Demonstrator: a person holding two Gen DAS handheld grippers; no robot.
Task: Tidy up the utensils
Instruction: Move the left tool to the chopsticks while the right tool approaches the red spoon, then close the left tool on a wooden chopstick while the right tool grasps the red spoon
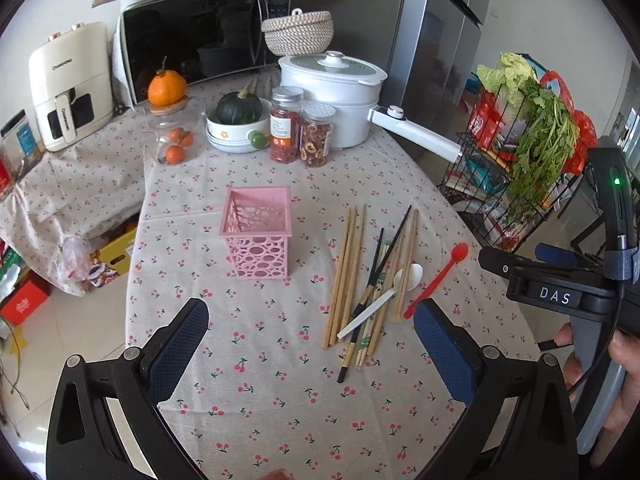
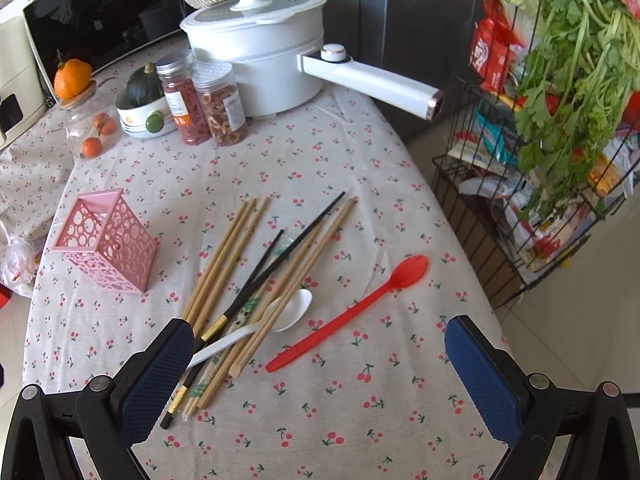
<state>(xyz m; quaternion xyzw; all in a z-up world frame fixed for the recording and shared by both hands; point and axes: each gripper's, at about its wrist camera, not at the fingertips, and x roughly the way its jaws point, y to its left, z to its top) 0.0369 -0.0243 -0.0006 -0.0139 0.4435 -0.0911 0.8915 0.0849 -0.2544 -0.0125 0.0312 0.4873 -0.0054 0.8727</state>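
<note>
Now, left tool (image 1: 310, 334): released, fingers spread wide, hovering over the counter (image 1: 280, 400) with nothing between them.
Right tool (image 2: 320, 360): released too, fingers far apart above the near ends of the utensils; a hand (image 1: 600, 384) grips its handle.
Pink basket (image 1: 256, 232): upright on the cherry-print cloth, left of the utensils and apart from them, nothing seen inside.
Wooden chopsticks (image 2: 224, 264): loose heap lying flat, roughly parallel.
Black chopsticks (image 2: 276, 260): two, crossing on top of the wooden ones.
White spoon (image 2: 276, 316): across the heap, bowl to the right.
Red spoon (image 2: 352, 312): alone, just right of the heap, flat.
Background: white pot (image 2: 260, 40), two jars (image 2: 200, 96), microwave (image 1: 192, 40).
</note>
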